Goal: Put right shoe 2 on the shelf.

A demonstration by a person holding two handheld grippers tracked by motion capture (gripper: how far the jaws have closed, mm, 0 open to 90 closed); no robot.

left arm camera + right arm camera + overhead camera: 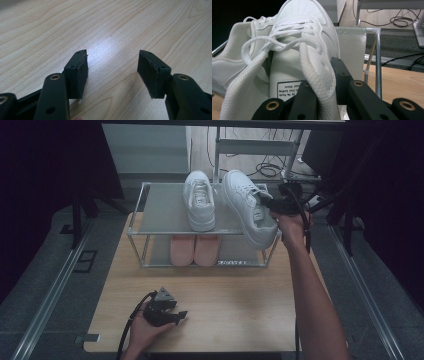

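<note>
High view: my right gripper (268, 203) holds the second white shoe (248, 207) at the right end of the rack's top shelf (162, 210), tilted, its heel past the edge
Done: the first white shoe (200, 200) sits flat on the top shelf, pink slippers (194, 249) below
Left to do: I think this shoe must be set flat beside its pair
Right gripper: closed on the shoe's collar by the tongue
Left gripper (175, 316): open, holding nothing, resting low on the surface (225, 295)
Writing: a tongue label (288, 89), upside down, too small to read
</note>
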